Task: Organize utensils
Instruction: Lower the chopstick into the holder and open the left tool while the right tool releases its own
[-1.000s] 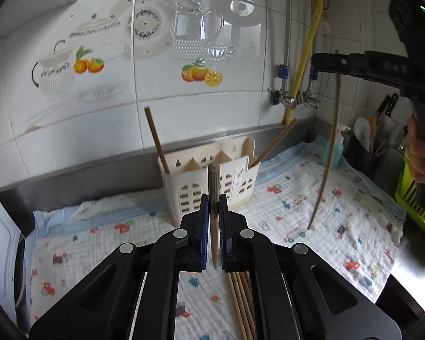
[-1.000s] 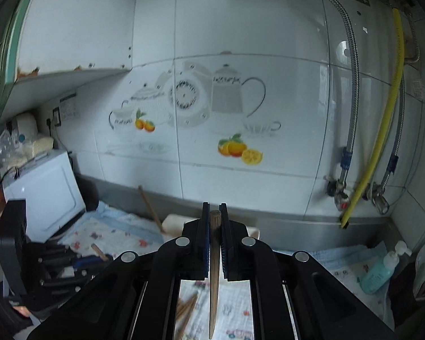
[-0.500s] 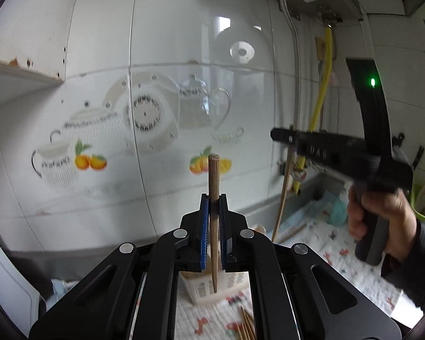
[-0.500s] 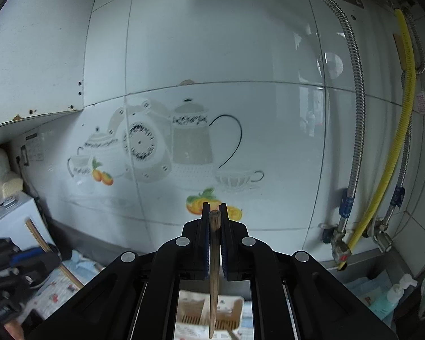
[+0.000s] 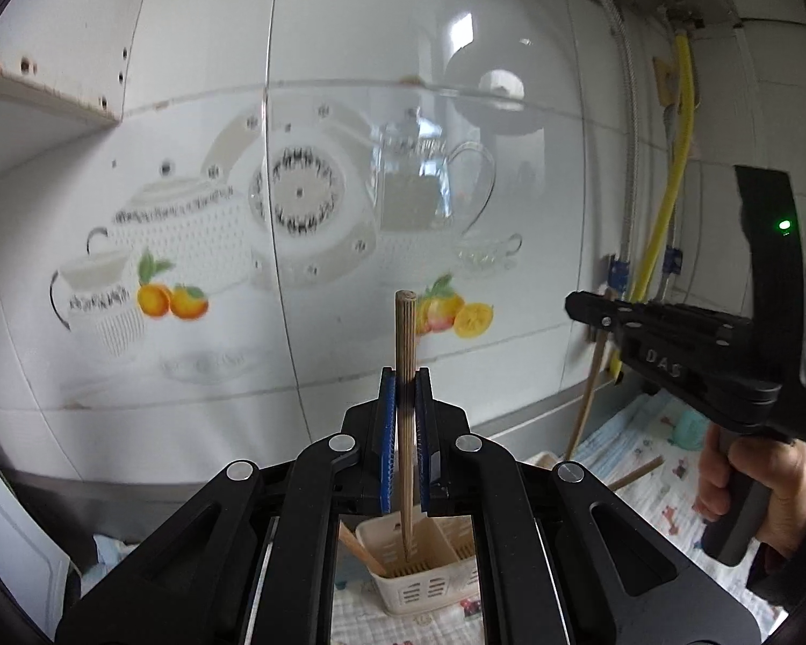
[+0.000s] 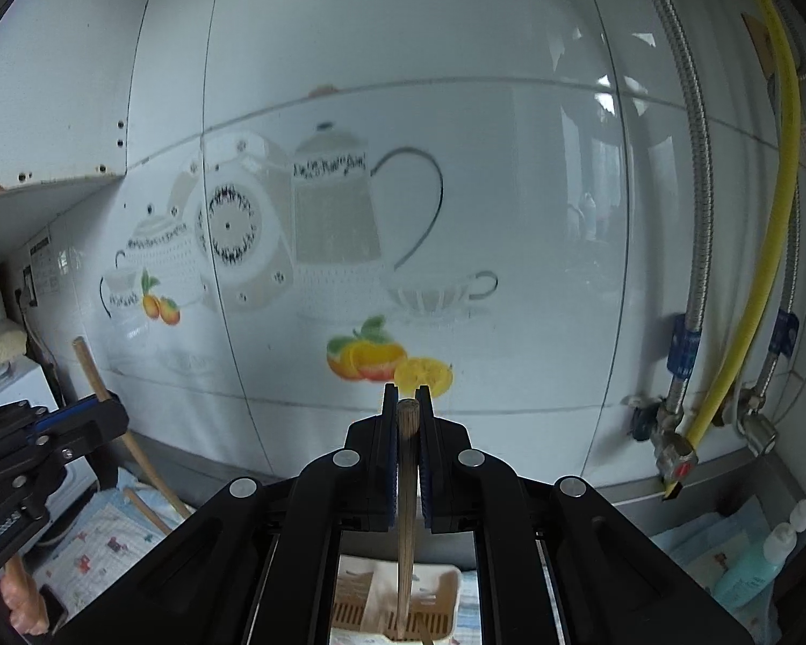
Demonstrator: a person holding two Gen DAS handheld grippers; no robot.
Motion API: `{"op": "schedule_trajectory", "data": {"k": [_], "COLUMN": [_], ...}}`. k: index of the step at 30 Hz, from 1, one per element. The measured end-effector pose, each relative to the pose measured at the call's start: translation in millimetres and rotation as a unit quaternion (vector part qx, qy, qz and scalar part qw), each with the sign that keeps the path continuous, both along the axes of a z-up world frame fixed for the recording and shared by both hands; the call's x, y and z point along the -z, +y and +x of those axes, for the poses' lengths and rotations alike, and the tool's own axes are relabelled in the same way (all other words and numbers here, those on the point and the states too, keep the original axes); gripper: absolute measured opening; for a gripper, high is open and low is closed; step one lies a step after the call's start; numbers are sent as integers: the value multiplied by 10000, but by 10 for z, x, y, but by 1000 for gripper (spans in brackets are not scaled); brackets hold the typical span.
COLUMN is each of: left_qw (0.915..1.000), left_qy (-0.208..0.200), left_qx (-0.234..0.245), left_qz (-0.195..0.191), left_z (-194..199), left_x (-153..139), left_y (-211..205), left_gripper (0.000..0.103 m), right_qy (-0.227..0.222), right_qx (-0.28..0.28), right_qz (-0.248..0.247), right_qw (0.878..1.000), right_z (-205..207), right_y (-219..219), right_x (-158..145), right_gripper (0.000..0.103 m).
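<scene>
In the left wrist view my left gripper (image 5: 404, 376) is shut on a wooden chopstick (image 5: 404, 333) held upright. Its thin tip hangs over the cream utensil holder (image 5: 430, 583) at the bottom centre. A leaning chopstick (image 5: 360, 548) stands in the holder. At the right, a hand holds my right gripper (image 5: 591, 312), shut on another chopstick (image 5: 585, 408) that hangs down. In the right wrist view my right gripper (image 6: 407, 392) is shut on that chopstick (image 6: 406, 510), tip over the holder (image 6: 446, 596). My left gripper (image 6: 118, 411) shows at the left edge with its chopstick (image 6: 94, 376).
The tiled wall with teapot and fruit pictures stands close ahead. A yellow hose (image 6: 768, 247), metal hoses and valves (image 6: 671, 446) run down on the right. A teal soap bottle (image 6: 752, 564) stands at the lower right. A patterned cloth (image 5: 661, 478) covers the counter. A white appliance (image 6: 5, 387) sits at the left.
Both grippers have come closer to the wall and over the holder, each still holding its chopstick. The holder has dropped to the bottom of both views. My left gripper has risen.
</scene>
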State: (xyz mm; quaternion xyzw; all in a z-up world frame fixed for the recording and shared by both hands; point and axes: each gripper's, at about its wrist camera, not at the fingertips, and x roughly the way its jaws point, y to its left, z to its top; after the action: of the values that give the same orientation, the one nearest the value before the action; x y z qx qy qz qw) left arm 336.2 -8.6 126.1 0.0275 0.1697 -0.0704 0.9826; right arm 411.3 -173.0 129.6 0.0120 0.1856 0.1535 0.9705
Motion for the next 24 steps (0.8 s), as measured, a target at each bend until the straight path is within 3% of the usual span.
{"op": "schedule_trajectory", "data": {"k": [11,13,15,21,24], "left_qw": [9988,9989,9989,9991,9991], "left_qy": [476,450,406,253,201], "left_qx": [80,43,116,180,193], "left_qz": [-107,-114,-185,-285,-319], "left_z": [117,87,33,-225,-434], "left_x": [270,248,203,55,35], "left_y": [63,58,63,71,95], "left_gripper": [7,8,8,8,16], "right_qy": [322,323,290,160,162], "right_qx": [-25,-14,-1,-32,-96], "right_qz": [-319,-313,-285,-246,-248], "right_qw": [9990,9990,9992,9996,9995], "right_z": [-33,-61,-117,-422,-677], "right_y": [-23,-47,-81,-169,-189], "right_x": [268,257,220,69,42], "right_gripper": [7,11,23,34,40]}}
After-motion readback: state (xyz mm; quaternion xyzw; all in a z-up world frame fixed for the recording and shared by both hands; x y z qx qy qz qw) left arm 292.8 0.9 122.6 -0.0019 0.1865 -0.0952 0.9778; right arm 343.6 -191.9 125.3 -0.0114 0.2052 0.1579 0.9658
